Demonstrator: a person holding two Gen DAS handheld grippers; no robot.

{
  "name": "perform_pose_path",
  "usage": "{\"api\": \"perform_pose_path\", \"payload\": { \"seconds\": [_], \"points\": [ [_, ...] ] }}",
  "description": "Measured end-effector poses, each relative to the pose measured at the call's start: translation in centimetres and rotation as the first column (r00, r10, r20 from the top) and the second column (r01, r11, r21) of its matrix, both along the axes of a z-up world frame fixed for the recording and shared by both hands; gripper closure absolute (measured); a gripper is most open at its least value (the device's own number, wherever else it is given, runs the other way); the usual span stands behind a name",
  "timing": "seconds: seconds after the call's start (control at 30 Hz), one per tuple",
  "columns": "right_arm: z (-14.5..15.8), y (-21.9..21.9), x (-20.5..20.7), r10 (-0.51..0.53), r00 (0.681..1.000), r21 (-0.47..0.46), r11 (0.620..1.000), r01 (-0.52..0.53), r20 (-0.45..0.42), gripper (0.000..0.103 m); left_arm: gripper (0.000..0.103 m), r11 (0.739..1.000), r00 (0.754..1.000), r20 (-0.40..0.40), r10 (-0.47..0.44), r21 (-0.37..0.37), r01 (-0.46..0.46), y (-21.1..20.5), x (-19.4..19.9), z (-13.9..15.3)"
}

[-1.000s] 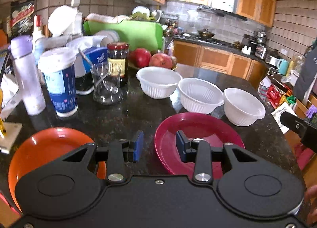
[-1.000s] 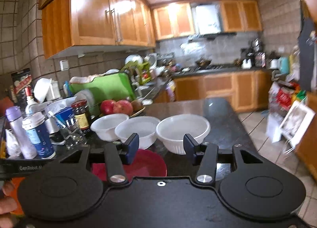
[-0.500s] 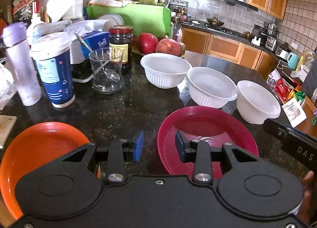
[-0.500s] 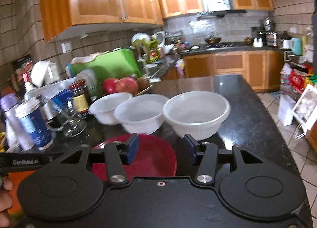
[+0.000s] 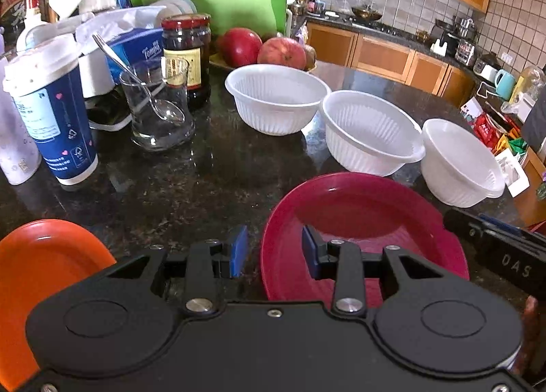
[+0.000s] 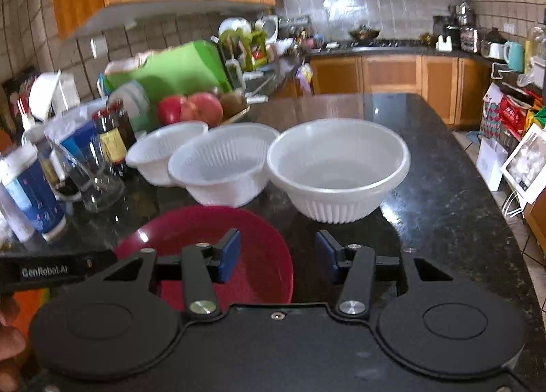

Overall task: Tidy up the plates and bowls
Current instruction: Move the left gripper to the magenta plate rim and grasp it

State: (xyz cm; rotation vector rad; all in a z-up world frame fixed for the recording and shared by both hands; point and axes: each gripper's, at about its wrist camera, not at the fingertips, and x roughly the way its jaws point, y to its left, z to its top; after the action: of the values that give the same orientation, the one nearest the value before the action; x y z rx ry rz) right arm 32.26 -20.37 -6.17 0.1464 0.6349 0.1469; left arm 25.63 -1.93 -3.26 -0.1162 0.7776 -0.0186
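Three white ribbed bowls stand in a row on the dark counter: the left bowl (image 5: 276, 98), the middle bowl (image 5: 370, 132) and the right bowl (image 5: 460, 163). A dark red plate (image 5: 361, 221) lies in front of them, and an orange plate (image 5: 41, 276) lies at the near left. My left gripper (image 5: 273, 252) is open and empty, its jaws straddling the red plate's left rim. My right gripper (image 6: 277, 255) is open and empty, just in front of the right bowl (image 6: 338, 167), beside the red plate (image 6: 218, 238).
Clutter stands at the left back: a blue paper cup (image 5: 51, 112), a glass with a spoon (image 5: 157, 109), a dark jar (image 5: 186, 54), apples (image 5: 259, 47) and a green board (image 5: 218, 3). The counter edge (image 6: 491, 207) drops off at the right.
Both grippers have moved forward and lower toward the dishes. The red plate and the right bowl now sit closer in view. Both grippers have stayed open.
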Motion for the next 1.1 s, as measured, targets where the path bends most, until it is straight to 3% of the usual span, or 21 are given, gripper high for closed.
{"api": "perform_pose_path", "payload": {
  "seconds": [0.23, 0.33, 0.57, 1.1],
  "points": [
    [-1.4, 0.4, 1.6, 0.022, 0.999, -0.011, 1.0, -0.022, -0.039, 0.054, 0.058, 0.999, 0.999, -0.031, -0.031, 0.03, 0.032, -0.6, 1.0, -0.7],
    [-2.0, 0.5, 2.0, 0.024, 0.998, -0.006, 1.0, -0.024, -0.065, 0.065, 0.058, 0.998, 0.997, -0.057, -0.046, 0.033, 0.048, -0.6, 1.4, -1.2],
    [-2.5, 1.5, 1.6, 0.036, 0.998, -0.049, 0.998, -0.039, -0.059, 0.071, 0.063, 0.997, 0.995, -0.067, -0.069, 0.015, 0.07, -0.7, 1.2, -1.4],
    [-2.2, 1.4, -2.5, -0.097, 0.993, -0.105, 0.99, 0.091, -0.06, 0.08, 0.07, 0.98, 0.979, -0.062, -0.195, 0.022, 0.197, -1.1, -1.4, -1.1]
  ]
}}
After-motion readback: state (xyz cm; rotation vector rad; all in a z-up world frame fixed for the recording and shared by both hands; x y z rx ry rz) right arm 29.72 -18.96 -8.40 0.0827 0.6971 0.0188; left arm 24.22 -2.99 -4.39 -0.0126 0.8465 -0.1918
